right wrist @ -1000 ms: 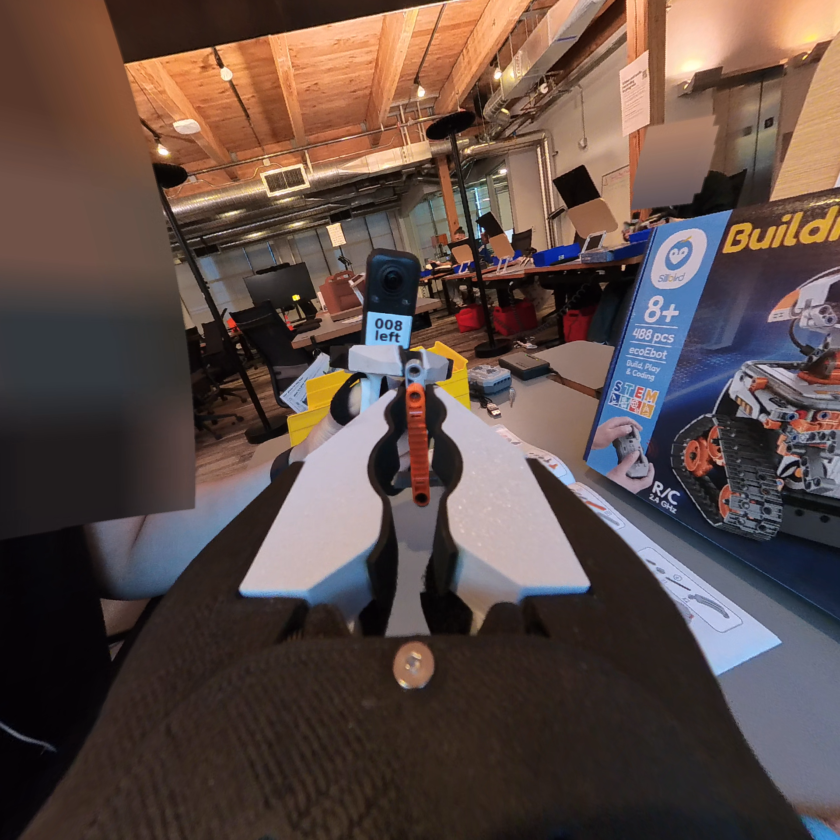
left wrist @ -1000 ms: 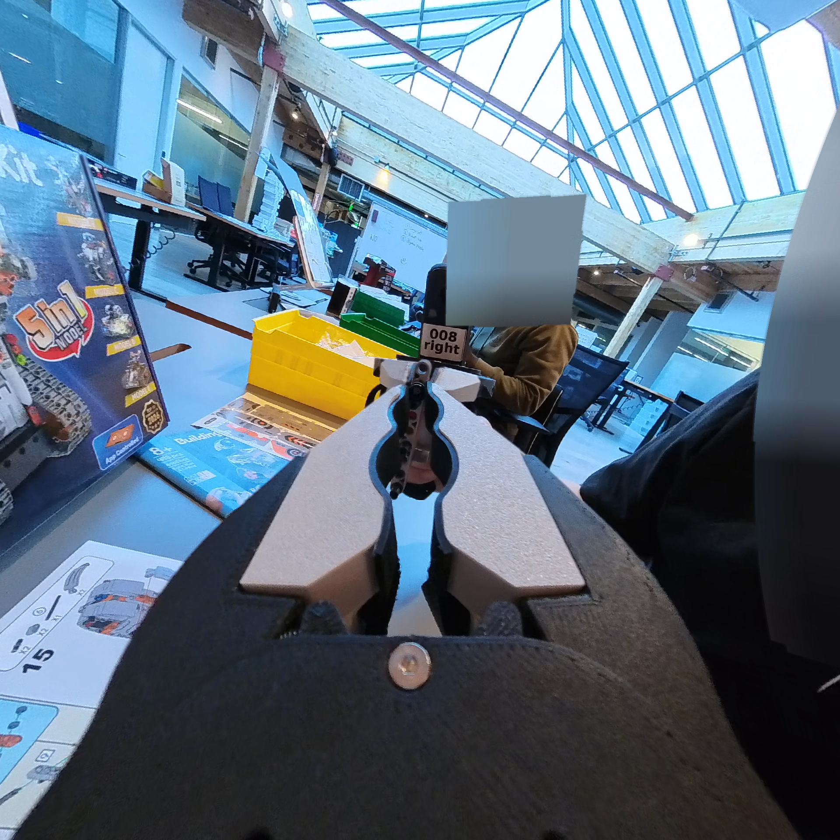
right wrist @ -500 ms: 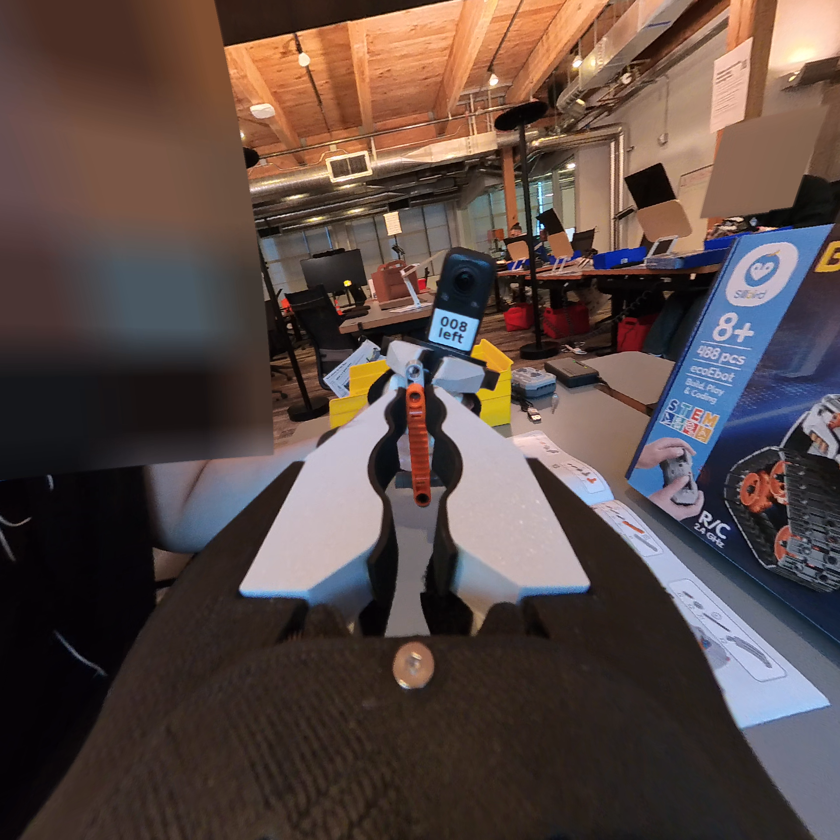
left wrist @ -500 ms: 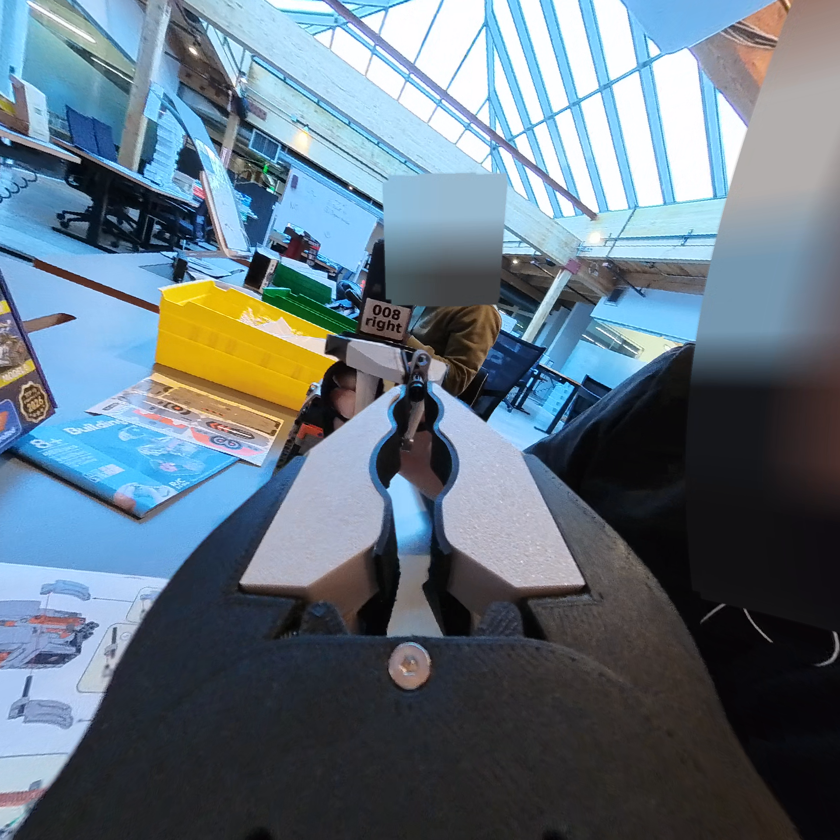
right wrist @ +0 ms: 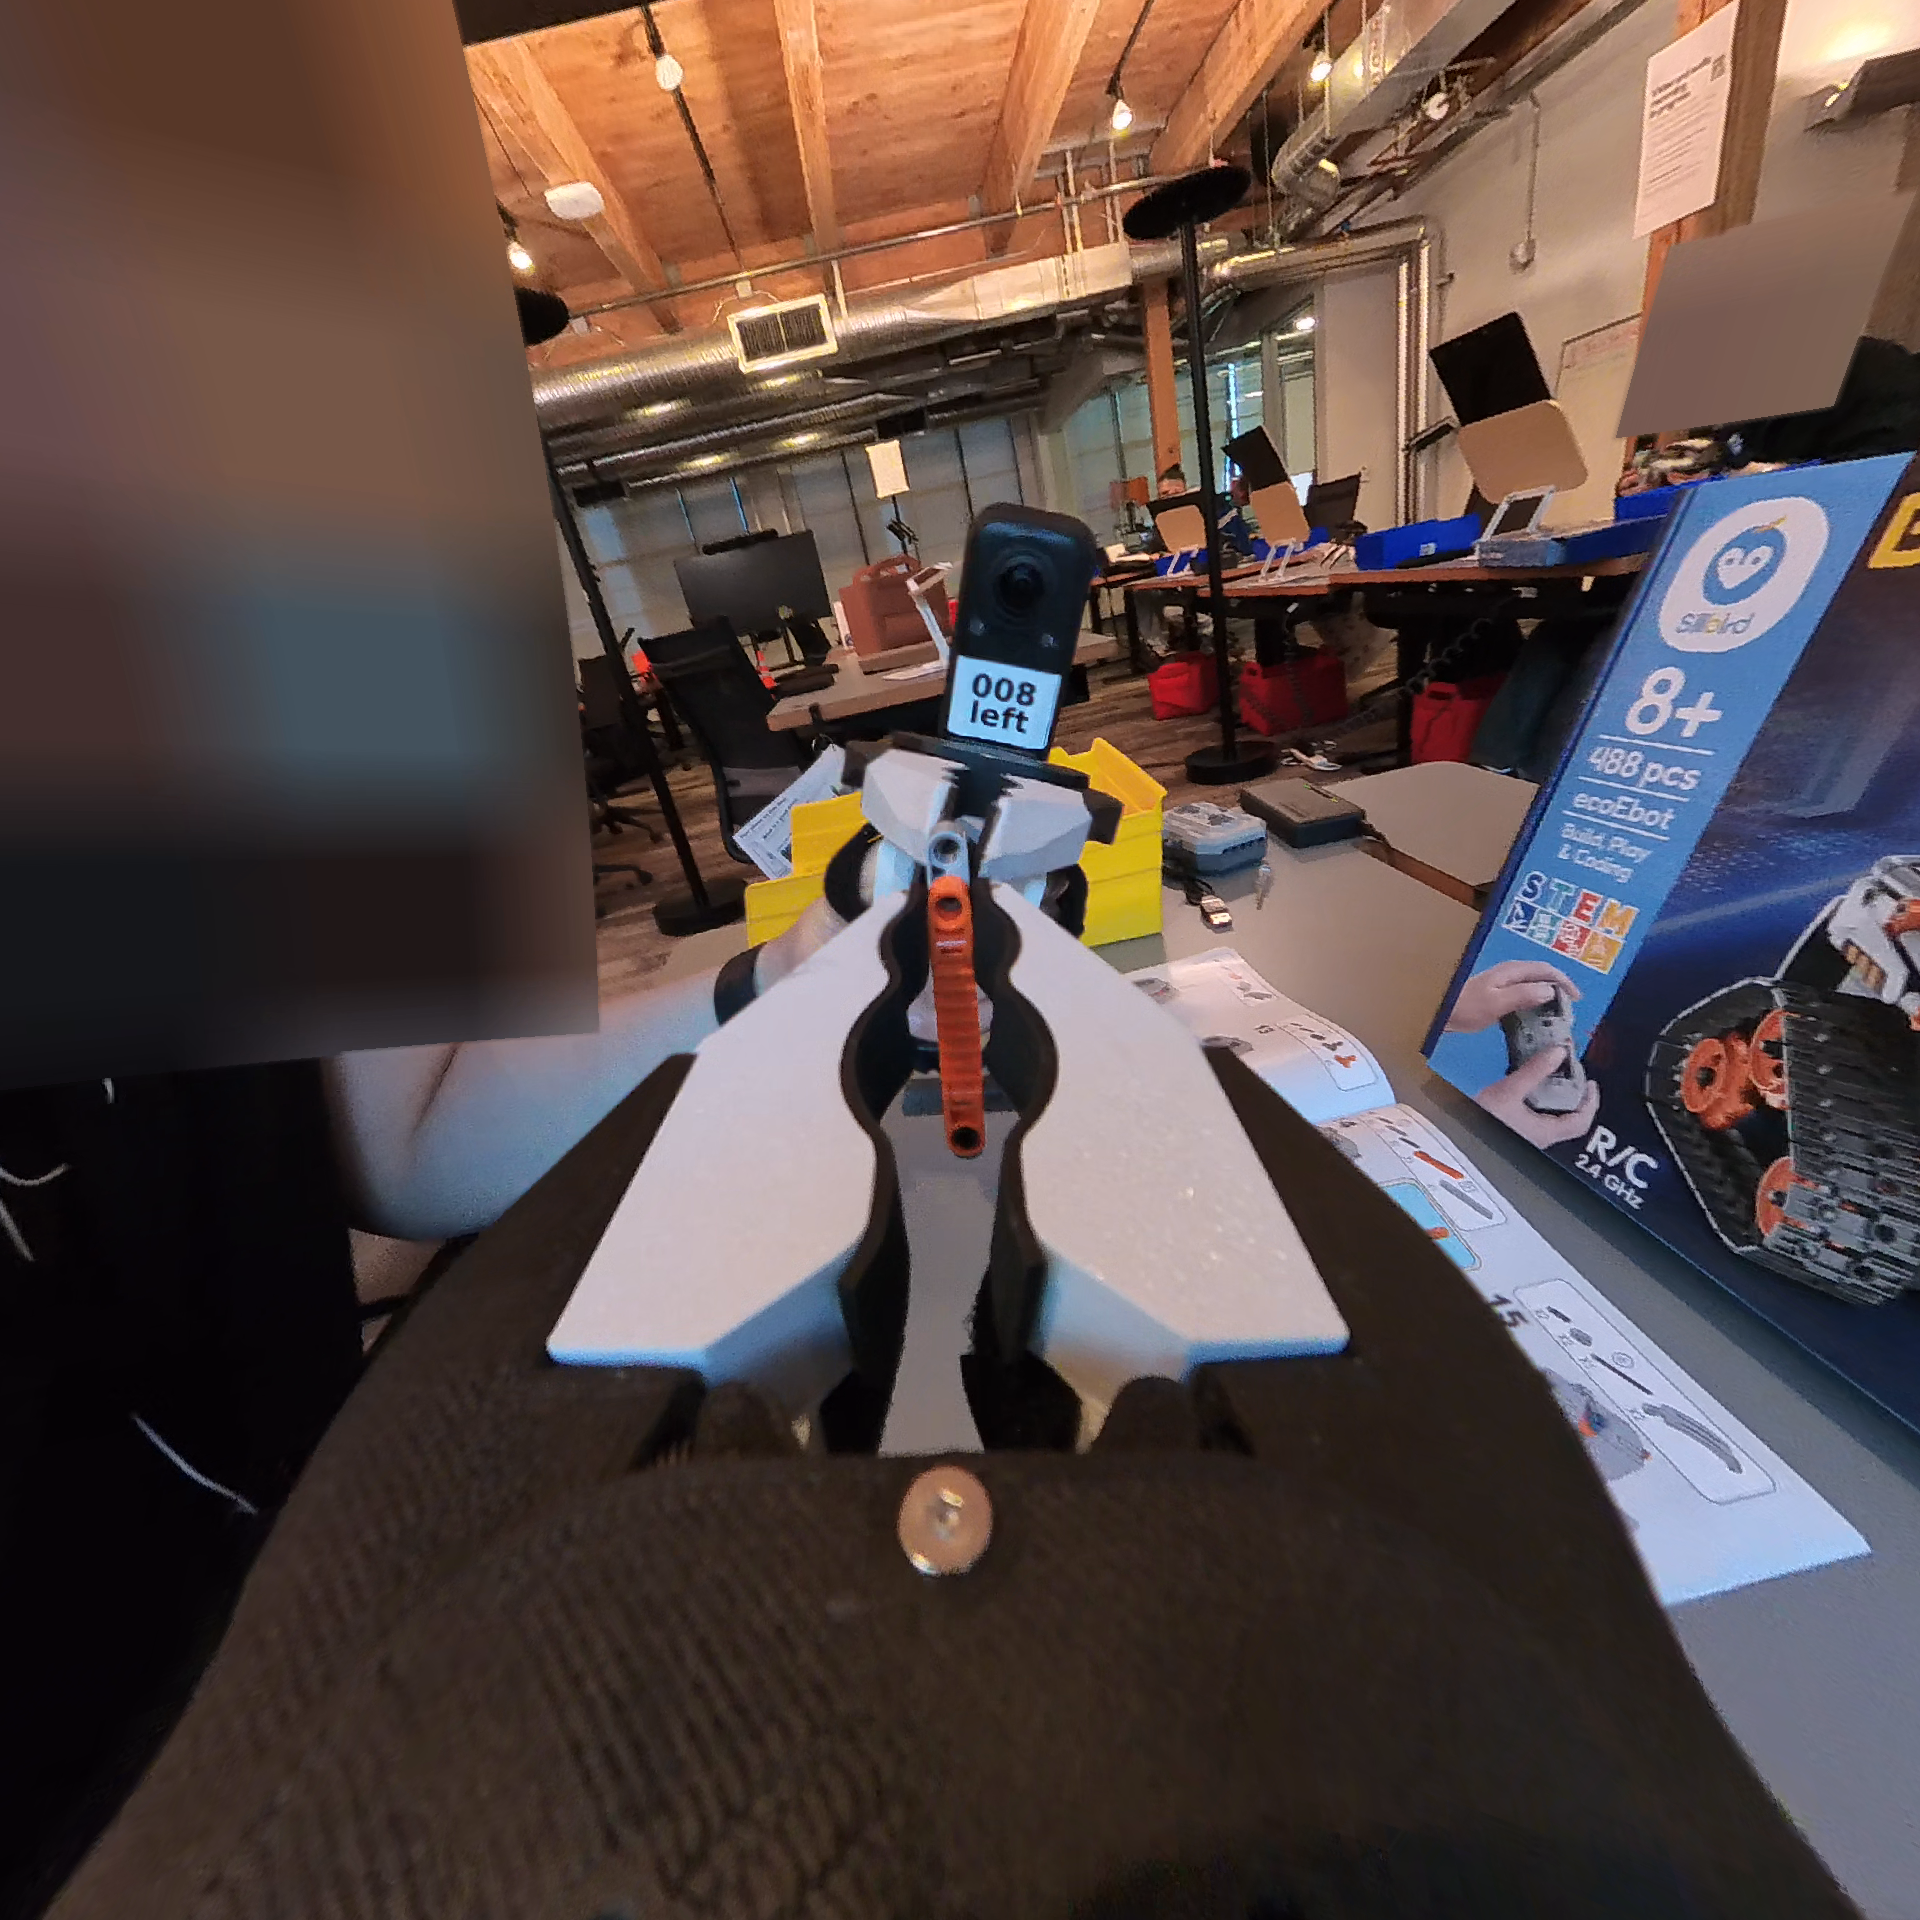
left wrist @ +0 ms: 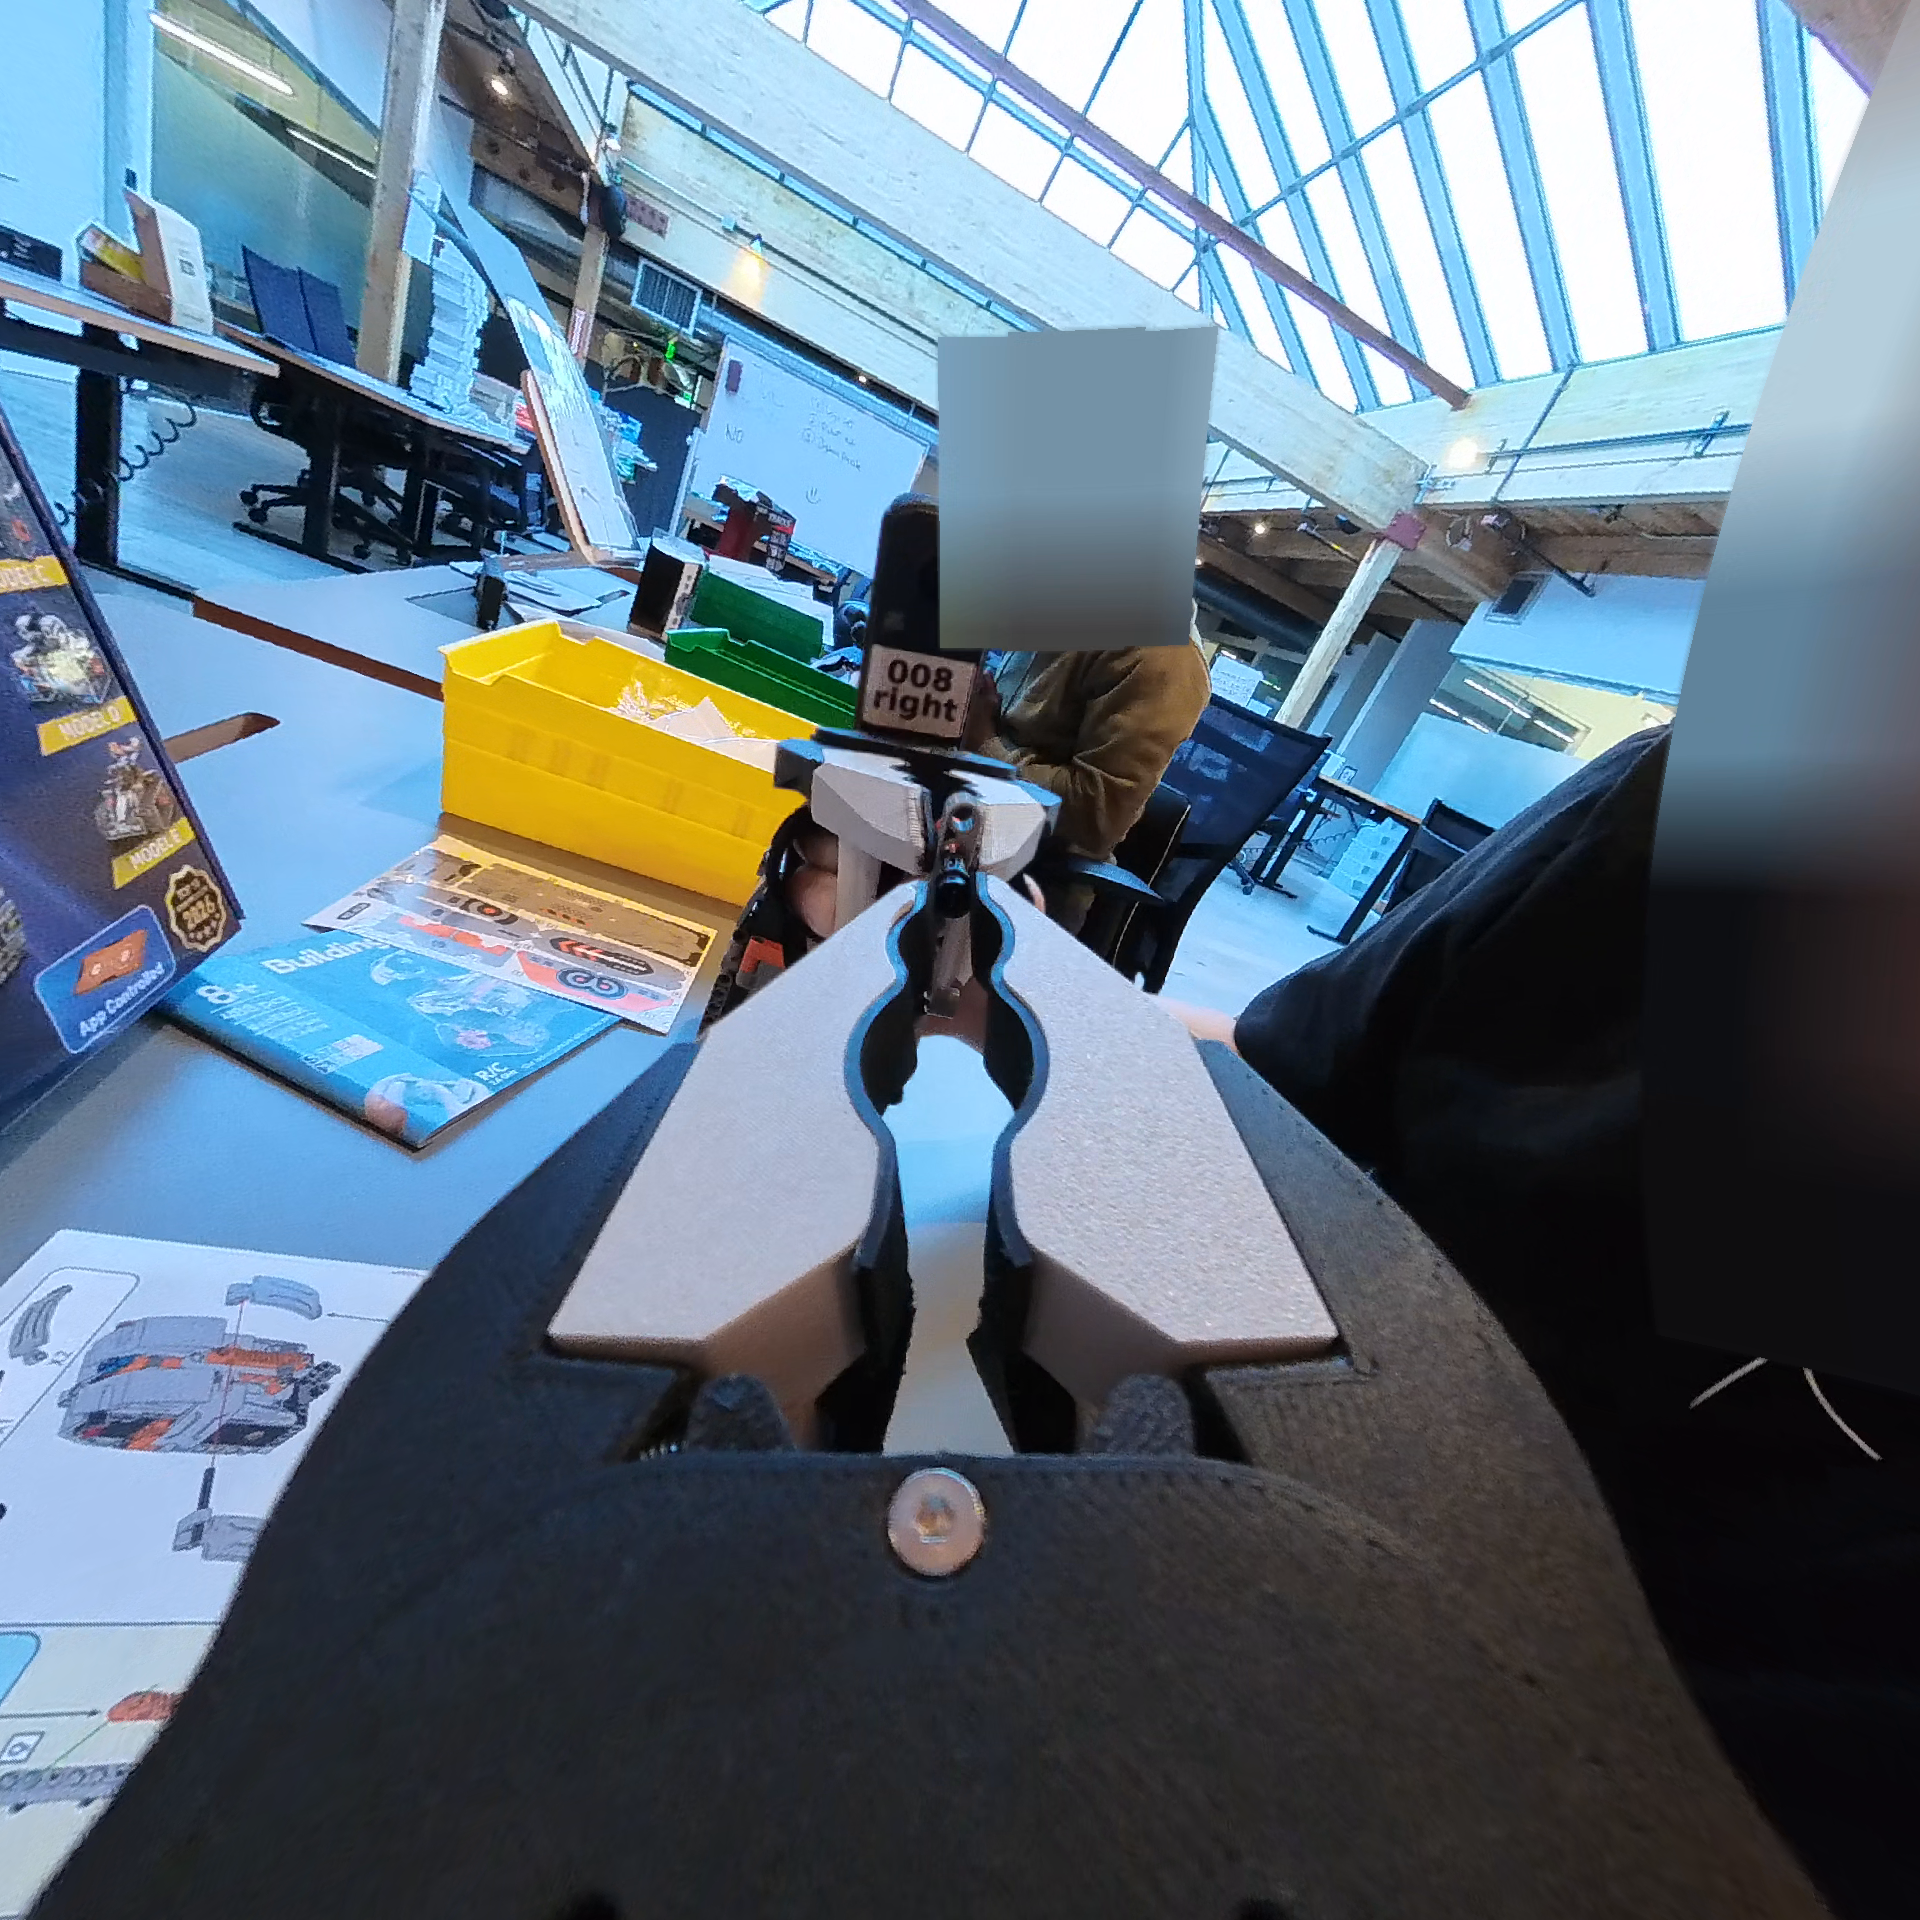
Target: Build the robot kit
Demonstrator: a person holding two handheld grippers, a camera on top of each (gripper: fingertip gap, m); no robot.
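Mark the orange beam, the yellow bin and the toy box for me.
orange beam (right wrist: 956,1023): right wrist view, middle of its shaft.
yellow bin (left wrist: 582,769): left wrist view, its near side wall.
toy box (right wrist: 1683,831): right wrist view, its blue side panel.

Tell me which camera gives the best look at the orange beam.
The right wrist view: the orange beam lies lengthwise between the right gripper fingertips, its holes visible, a small grey piece at its far end. The left wrist view shows only a dark end-on sliver.

Your two wrist cameras face each other closely above the grey table (left wrist: 260,1153), each showing the opposite gripper.
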